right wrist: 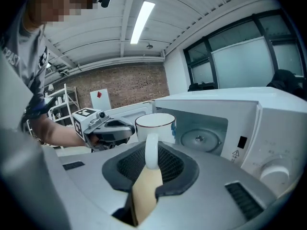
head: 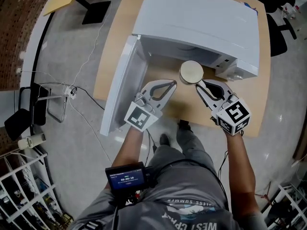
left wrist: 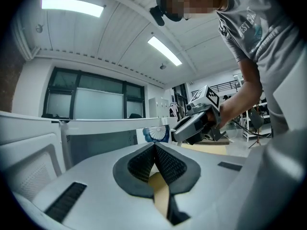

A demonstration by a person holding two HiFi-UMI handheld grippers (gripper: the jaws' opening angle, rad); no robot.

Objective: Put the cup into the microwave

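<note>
A white cup [head: 191, 72] with a dark rim hangs in front of the open white microwave [head: 201, 23], above the wooden table. My right gripper [head: 197, 84] is shut on the cup's handle [right wrist: 151, 150]; in the right gripper view the cup [right wrist: 155, 127] stands upright just past the jaws, with the microwave cavity [right wrist: 204, 137] and its turntable behind it to the right. My left gripper [head: 172, 83] hovers just left of the cup, its jaws closed together with nothing between them. In the left gripper view the cup [left wrist: 156, 133] shows beyond the jaw tips, beside the right gripper [left wrist: 196, 123].
The microwave door [head: 120, 90] stands swung open to the left, close beside my left gripper. The control panel with its knob [head: 235, 71] is on the microwave's right side. The wooden table [head: 249, 104] ends just in front of both grippers. Cables lie on the floor at left.
</note>
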